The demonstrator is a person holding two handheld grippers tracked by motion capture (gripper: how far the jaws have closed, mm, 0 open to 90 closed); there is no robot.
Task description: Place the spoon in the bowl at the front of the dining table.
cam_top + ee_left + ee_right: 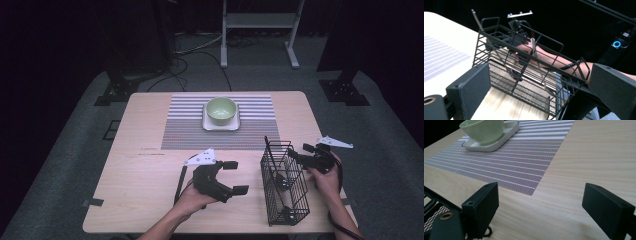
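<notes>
Nearest the person, the left claw [235,176] hovers low over the front half of the wooden bench [150,175], held in the left hand [192,200], its two black jaws spread wide with nothing between them and turned toward the wire basket [284,182]. That black wire basket stands upright near the bench's front right corner, just to the right of the left claw and apart from it; in the left gripper view its mesh floor and thin bars are plain, and a couple of long slim metal utensils [535,56] lean inside it, their upper ends poking above the rim. I cannot make out what kind of utensils they are. On the far side of the basket the right claw [302,150] sits close against the basket's upper right edge, gripped by the right hand [325,180]; whether it actually touches the wire I cannot tell. In the right gripper view its jaws stand wide apart over bare wood, holding nothing, with a corner of the basket at the lower left. Farther back, a striped grey placemat [220,130] lies flat across the middle of the bench toward its rear edge. On the mat rests a small white square tray [221,125], and in the tray sits a pale green bowl [221,110], upright, well apart from both claws and the basket. Beyond the bench lies a grey carpeted floor [380,130], with the legs of a white metal frame [260,30] standing on it.
</notes>
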